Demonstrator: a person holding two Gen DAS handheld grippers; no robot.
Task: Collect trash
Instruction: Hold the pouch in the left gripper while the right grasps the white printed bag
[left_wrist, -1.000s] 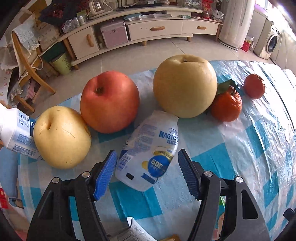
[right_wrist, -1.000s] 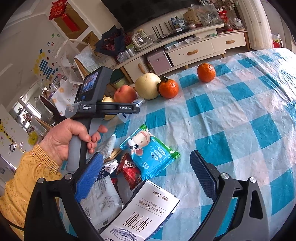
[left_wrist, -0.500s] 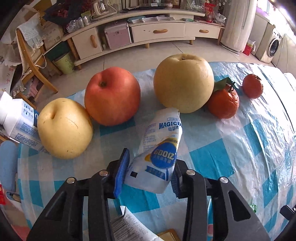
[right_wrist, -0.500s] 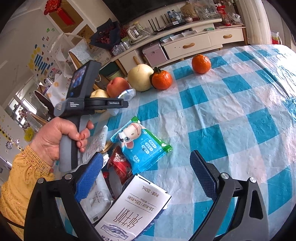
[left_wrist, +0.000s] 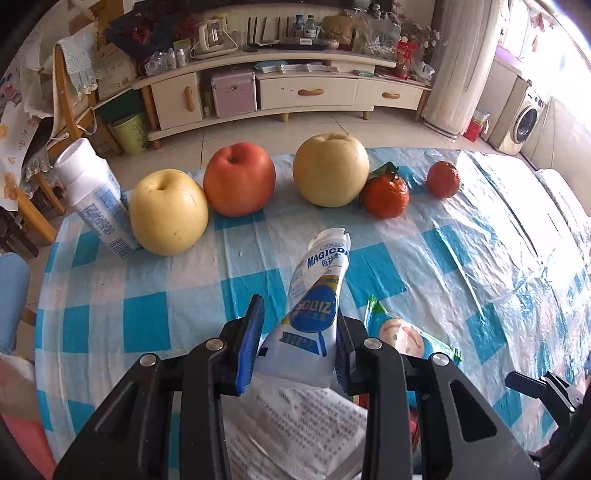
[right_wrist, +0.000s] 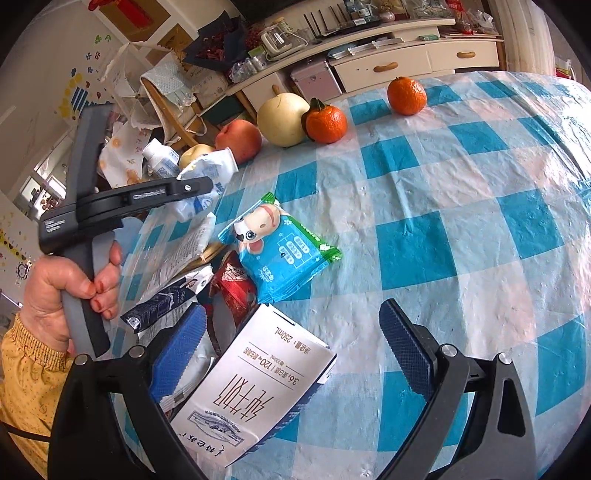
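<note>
Jaws of left gripper (left_wrist: 297, 341) clamped tight on crumpled white yogurt bottle (left_wrist: 314, 314), pads pressing both sides, bottle lifted clear of checked counter (left_wrist: 461, 258). Jaws of right gripper (right_wrist: 291, 354) spread wide, gripping nothing, poised above milk carton (right_wrist: 255, 384) amid wrapper pile near blue wipes pack (right_wrist: 280, 247). Fruit lined along far counter edge

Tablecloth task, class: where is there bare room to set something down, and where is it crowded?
Free: the broad checked tablecloth right of the blue snack packet, from the lone tangerine down to the open right claw. Also the strip between the fruit row and the left claw, which grips the crushed bottle. Crowded: wrappers and milk carton at lower left.
</note>
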